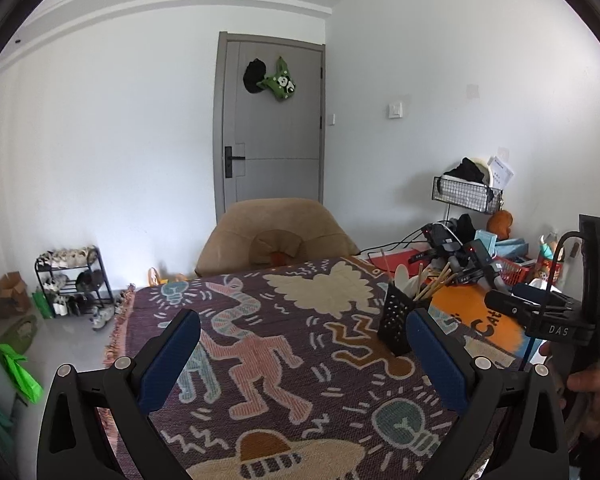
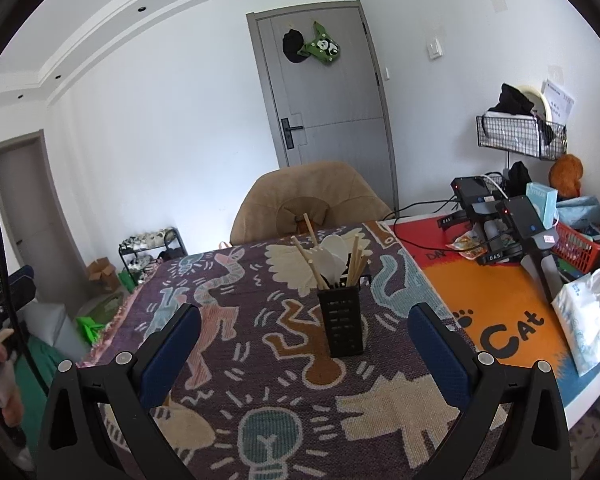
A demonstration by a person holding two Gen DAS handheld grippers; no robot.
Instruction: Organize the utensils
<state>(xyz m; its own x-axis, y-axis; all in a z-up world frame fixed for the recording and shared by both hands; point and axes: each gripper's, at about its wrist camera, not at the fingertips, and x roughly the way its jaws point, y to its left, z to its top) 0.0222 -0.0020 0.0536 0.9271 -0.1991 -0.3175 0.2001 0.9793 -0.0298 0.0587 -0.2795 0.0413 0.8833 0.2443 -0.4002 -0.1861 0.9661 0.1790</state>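
A black perforated utensil holder (image 2: 343,321) stands upright on the patterned cloth (image 2: 260,360), holding wooden chopsticks (image 2: 356,258) and white spoons (image 2: 332,254). In the right wrist view it stands ahead of my right gripper (image 2: 304,316), which is open and holds nothing. In the left wrist view the holder (image 1: 396,322) stands just beyond the right finger of my left gripper (image 1: 302,322), which is also open with nothing in it. The right gripper's body (image 1: 556,312) and the hand holding it show at the right edge of the left wrist view.
A tan chair (image 2: 312,200) stands at the table's far side. To the right lie an orange cat mat (image 2: 500,312), a white bag (image 2: 588,320), a red basket (image 2: 576,244) and black devices with cables (image 2: 492,208). A wire basket (image 2: 516,136) hangs on the wall.
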